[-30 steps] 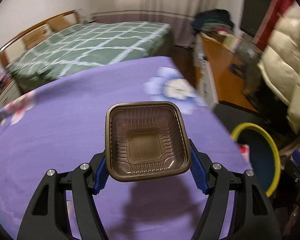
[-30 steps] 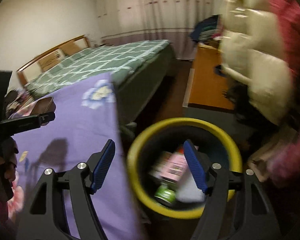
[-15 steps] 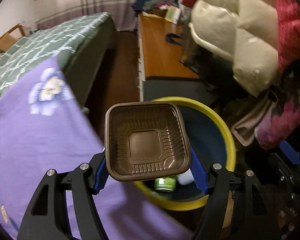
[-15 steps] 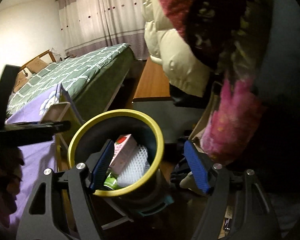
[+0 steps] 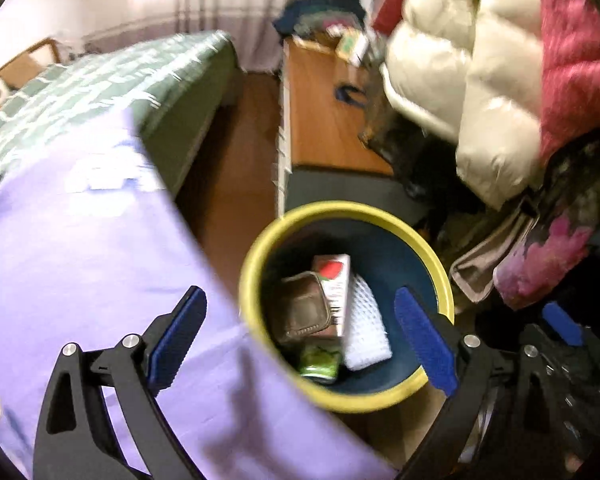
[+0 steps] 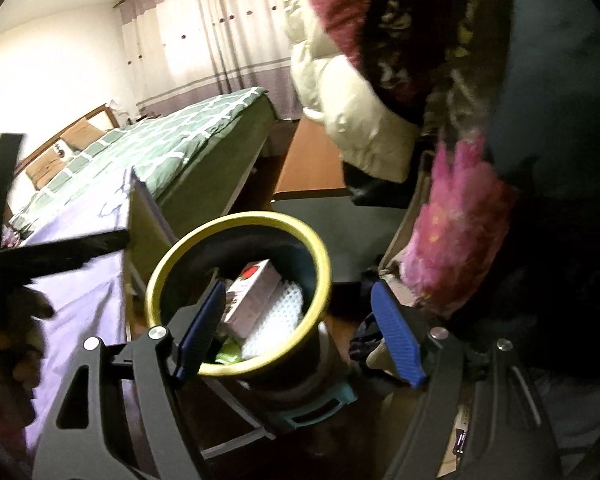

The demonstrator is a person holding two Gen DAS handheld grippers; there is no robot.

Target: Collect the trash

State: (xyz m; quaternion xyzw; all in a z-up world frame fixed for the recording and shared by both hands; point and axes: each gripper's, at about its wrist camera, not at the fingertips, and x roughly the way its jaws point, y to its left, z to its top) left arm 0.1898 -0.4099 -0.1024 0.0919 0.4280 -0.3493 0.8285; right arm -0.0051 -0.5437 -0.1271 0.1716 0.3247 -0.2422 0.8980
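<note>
My left gripper (image 5: 300, 340) has just been opening; its jaws stand wide with nothing between them. The brown plastic tray (image 5: 302, 310) lies inside the yellow-rimmed bin (image 5: 436, 264) at lower centre of the left wrist view, touching a white carton (image 5: 334, 288), with a white foam net (image 5: 366, 328) and a green packet (image 5: 320, 364) beside it. My right gripper (image 6: 298, 332) is open and empty, low in its frame over the bin's rim. The purple cloth (image 5: 80, 260) fills the left side
</note>
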